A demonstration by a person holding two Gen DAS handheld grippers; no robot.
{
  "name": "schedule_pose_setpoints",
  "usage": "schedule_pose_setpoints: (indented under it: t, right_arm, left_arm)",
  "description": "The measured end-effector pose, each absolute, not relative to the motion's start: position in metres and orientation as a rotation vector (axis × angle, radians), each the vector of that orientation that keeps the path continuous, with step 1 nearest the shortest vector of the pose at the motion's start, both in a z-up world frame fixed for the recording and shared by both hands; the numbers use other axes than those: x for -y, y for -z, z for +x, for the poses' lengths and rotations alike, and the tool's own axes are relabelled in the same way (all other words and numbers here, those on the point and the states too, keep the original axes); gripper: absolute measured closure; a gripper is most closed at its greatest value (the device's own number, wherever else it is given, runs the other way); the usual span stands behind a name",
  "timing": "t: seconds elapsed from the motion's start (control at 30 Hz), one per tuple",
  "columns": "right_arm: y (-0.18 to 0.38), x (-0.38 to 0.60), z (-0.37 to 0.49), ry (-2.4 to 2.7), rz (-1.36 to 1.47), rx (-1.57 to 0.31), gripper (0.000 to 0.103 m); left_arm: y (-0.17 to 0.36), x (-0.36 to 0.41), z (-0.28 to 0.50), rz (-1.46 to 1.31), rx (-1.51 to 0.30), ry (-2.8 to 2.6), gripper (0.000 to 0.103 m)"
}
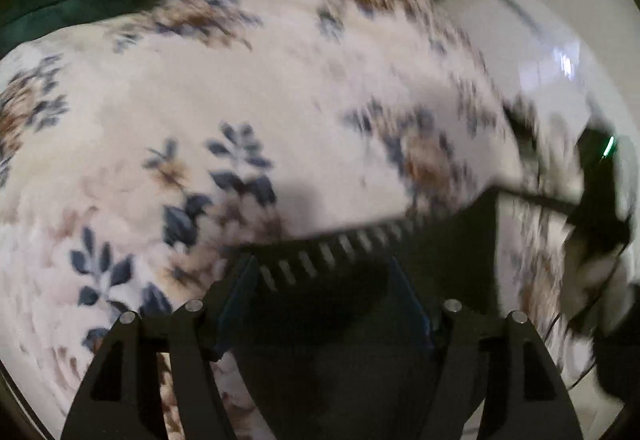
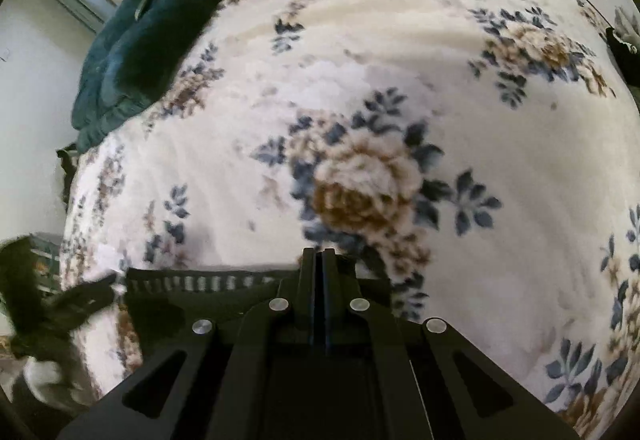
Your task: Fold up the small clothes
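The dark garment [image 2: 208,286] lies at lower centre on the floral blanket [image 2: 360,79], its edge pinched in the right gripper [image 2: 319,260], jaws together. The left gripper [image 1: 324,300] stands apart, straddling the garment unclamped. Lifted one-sided, the fold could skew.

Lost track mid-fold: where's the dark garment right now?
The dark garment lies on the floral blanket at the near edge, low in both wrist views, its striped band running left from the shut right tool.

The left gripper [image 1: 324,280] points steeply down with its jaws standing apart, while the right gripper [image 2: 319,260], seen in the left view at about three o'clock, points down with jaws pressed together.
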State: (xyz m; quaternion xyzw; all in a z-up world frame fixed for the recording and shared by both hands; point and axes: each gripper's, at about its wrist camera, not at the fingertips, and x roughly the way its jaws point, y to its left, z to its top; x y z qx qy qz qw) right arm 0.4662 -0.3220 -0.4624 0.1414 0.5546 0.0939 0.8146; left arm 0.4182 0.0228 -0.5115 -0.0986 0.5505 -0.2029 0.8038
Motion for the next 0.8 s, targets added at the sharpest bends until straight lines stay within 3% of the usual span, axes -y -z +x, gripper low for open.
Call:
schedule_pose_setpoints:
  t: [0.13,0.2,0.23,0.33,0.53,0.8]
  right_arm:
    - [0.446,0.324,0.462,-0.225,0.323,-1.158,0.101]
    - [0.441,0.324,0.459,-0.233,0.314,-1.155,0.101]
    - [0.440,0.324,0.458,-0.233,0.312,-1.157,0.101]
    - [0.444,0.325,0.456,-0.230,0.305,-1.169,0.101]
    - [0.455,0.329,0.458,-0.187,0.299,-1.174,0.101]
    - [0.533,0.332,0.480,-0.060,0.258,-1.334,0.101]
  left_arm:
    - [0.528,-0.001,0.422,-0.127,-1.241,0.504,0.040]
    - [0.534,0.006,0.422,-0.047,-1.251,0.481,0.062]
    - [0.539,0.007,0.422,-0.019,-1.274,0.464,0.092]
    - [0.536,0.003,0.421,-0.045,-1.256,0.453,0.099]
    - [0.515,-0.019,0.425,-0.141,-1.203,0.417,0.100]
    - [0.575,-0.035,0.478,-0.252,-1.314,0.359,0.103]
